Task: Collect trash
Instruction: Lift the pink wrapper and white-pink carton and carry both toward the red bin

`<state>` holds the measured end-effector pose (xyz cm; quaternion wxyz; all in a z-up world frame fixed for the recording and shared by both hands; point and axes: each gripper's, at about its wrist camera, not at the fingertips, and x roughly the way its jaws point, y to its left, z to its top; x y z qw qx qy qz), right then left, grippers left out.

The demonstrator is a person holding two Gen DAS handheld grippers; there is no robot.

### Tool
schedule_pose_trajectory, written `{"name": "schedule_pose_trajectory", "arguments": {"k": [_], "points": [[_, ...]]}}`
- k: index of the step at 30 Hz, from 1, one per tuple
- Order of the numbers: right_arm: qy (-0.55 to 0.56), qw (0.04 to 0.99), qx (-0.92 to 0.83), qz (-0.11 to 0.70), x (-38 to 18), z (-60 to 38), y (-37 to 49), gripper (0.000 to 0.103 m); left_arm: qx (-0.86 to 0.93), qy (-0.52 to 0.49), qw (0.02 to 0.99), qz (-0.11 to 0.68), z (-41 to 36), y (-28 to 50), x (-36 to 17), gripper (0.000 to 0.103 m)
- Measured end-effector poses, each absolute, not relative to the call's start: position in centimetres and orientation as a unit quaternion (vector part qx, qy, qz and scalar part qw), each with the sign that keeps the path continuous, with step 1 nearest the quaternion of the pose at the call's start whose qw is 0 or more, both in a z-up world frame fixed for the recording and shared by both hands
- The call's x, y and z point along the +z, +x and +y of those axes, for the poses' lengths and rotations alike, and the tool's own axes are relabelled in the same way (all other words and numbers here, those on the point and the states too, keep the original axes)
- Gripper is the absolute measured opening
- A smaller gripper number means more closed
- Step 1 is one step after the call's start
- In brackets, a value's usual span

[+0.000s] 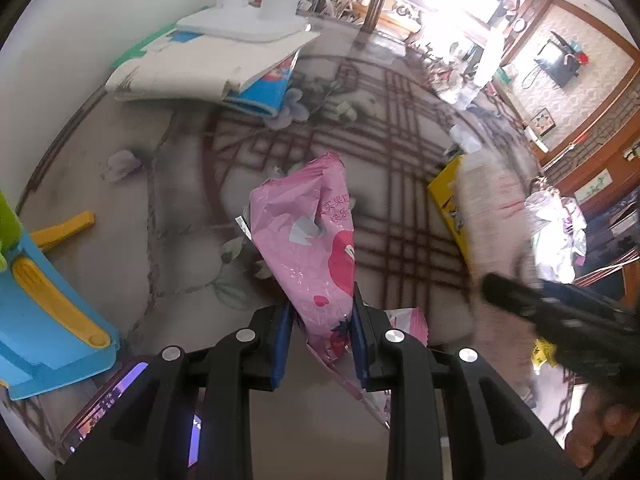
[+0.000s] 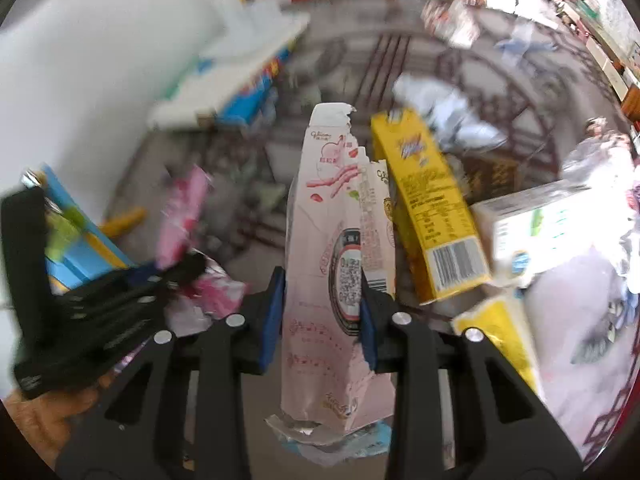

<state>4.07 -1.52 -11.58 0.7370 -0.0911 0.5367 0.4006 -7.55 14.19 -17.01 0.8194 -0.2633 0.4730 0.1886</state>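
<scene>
Left gripper [image 1: 320, 320] clamped on pink snack wrapper [image 1: 308, 248], blue pads [image 1: 280, 344] pressing both sides, wrapper sticking up and away over the patterned floor [image 1: 180, 208]. Right gripper [image 2: 322, 312] clamped on torn pale-pink snack box [image 2: 324, 248], box upright between the pads, ragged top edge, foil scrap at its lower end. No earlier frame, so only the grip itself noted. Just beside the box on the right: yellow carton [image 2: 432, 208] lying flat, barcode end toward camera; white box [image 2: 548, 232] further right; yellow-and-white tissue pack [image 2: 500, 336] near lower right. Crumpled pale bags [image 2: 444, 112] behind the carton. In the left wrist view, right gripper's dark body blurred at right edge, crumpled silver foil bag [image 1: 556, 236] beyond it. Blue-and-yellow plastic toy [image 1: 44, 312] at left edge, folded mat stack [image 1: 208, 64] against the white wall at top left. Right wrist view blurred overall.
</scene>
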Motion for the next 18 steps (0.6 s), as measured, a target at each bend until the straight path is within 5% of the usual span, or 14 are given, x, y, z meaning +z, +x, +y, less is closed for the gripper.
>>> {"name": "schedule_pose_trajectory", "arguments": {"k": [8,18], "points": [[-0.010,0.800,0.375,0.467,-5.1,-9.2,5.2,0.033,0.150,-0.251,0.846,0.445,12.0,-5.3,-13.8,0.024],[0.057,0.854,0.275,0.439,-3.9,-18.4,6.2,0.033,0.068,-0.214,0.878,0.422,5.9,-0.6,-9.9,0.024]]}}
